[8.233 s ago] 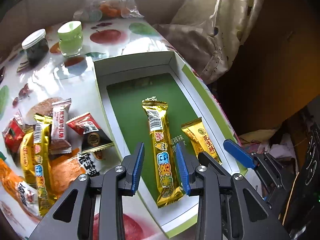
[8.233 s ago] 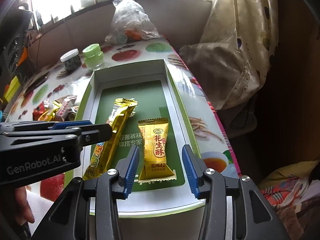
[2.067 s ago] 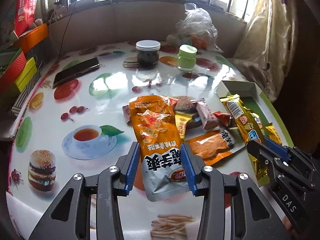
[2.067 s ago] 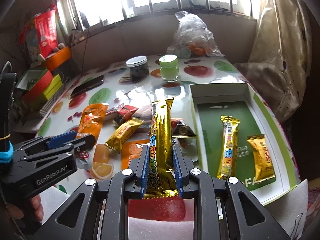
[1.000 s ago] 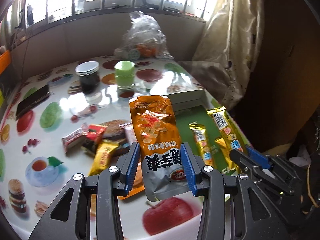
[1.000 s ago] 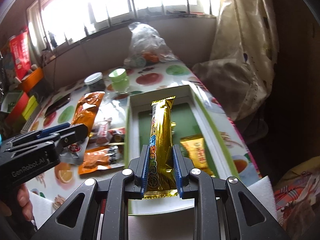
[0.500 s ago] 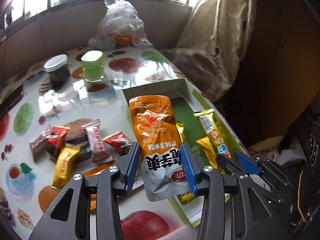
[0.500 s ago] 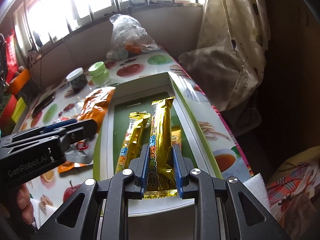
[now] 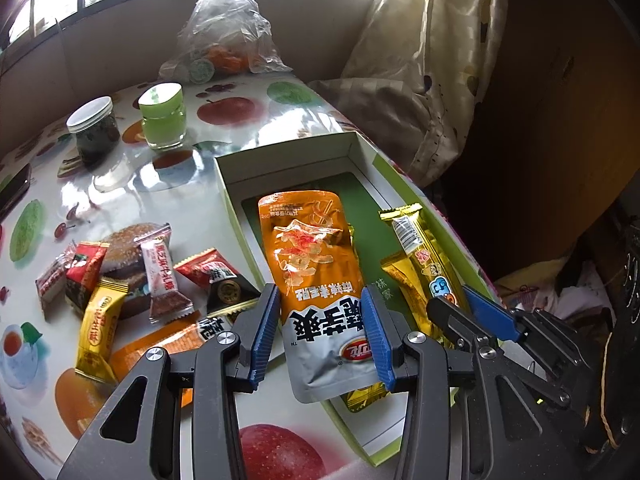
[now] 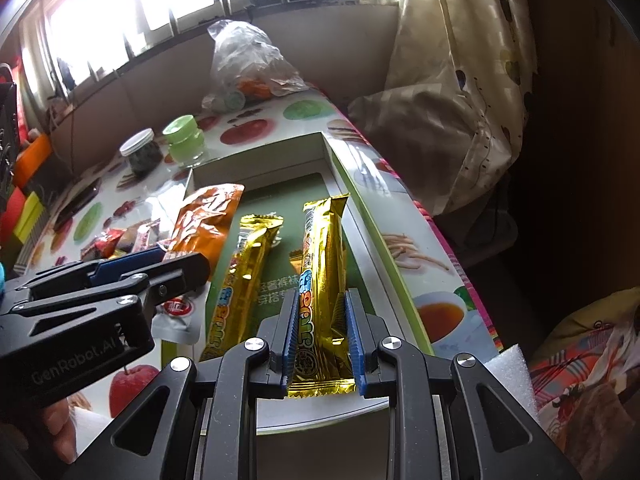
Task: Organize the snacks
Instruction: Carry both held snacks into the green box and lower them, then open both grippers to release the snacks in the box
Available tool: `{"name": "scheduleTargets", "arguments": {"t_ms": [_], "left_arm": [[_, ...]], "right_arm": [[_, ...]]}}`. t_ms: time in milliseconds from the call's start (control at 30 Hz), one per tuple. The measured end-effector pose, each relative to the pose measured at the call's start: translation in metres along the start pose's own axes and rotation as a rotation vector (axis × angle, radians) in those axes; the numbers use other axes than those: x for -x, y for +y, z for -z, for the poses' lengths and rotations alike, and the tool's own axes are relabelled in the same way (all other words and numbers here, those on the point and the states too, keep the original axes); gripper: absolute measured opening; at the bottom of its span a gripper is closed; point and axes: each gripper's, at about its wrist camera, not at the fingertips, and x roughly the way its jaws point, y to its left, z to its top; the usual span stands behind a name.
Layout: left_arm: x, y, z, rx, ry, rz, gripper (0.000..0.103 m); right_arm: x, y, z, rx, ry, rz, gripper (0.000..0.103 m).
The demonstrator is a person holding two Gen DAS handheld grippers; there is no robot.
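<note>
You have 2 long gold bars [image 10: 324, 264] [image 10: 240, 280], 1 orange-and-grey pouch [image 9: 316, 288], 1 box [image 9: 288, 156], 2 jars [image 9: 94, 126] [image 9: 162, 116], 1 clear plastic bag [image 9: 224, 32], and 2 grippers [image 9: 320, 336] [image 10: 320, 336].

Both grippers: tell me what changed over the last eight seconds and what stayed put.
The left gripper, empty before, now holds an orange pouch taken from the table pile; the right gripper now grips a gold bar. Both were carried over the green box and held above it. The other gold bar, the dark jar and the green jar stayed put.
</note>
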Motion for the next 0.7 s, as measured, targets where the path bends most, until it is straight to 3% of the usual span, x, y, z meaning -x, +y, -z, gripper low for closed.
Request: {"name": "scheduleTargets", "arguments": {"t_ms": [700], "left_arm": [[-0.0053,-0.0093,0.0007,-0.027,0.01,-0.013,0.043]], "right_arm": [[-0.0018,-0.0076,0.0023,-0.008,-0.013,-0.01,0.023]]}}
